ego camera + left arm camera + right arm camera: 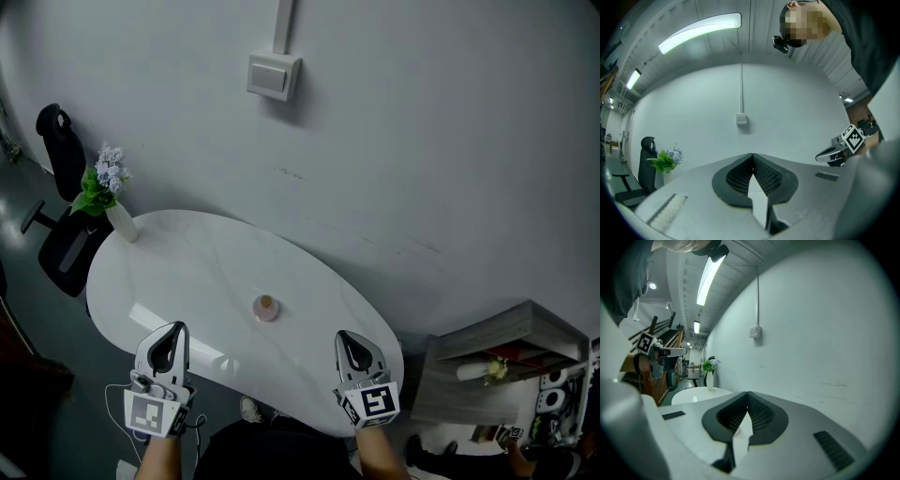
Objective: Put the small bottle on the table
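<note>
I am counting one small bottle (266, 307) and one flower vase (120, 221) standing on the bench (187, 272). Two units, left hand-held gripper (169, 334) and right hand-held gripper (347, 337), are hovering, jaws together, empty.

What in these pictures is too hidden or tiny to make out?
- Small bottle: too small in the head view to tell its contents; neither gripper view shows it.
- Shelf contents: tiny, cut off by the head view's right edge.
- Chair: partly behind the table and flowers, head view.
</note>
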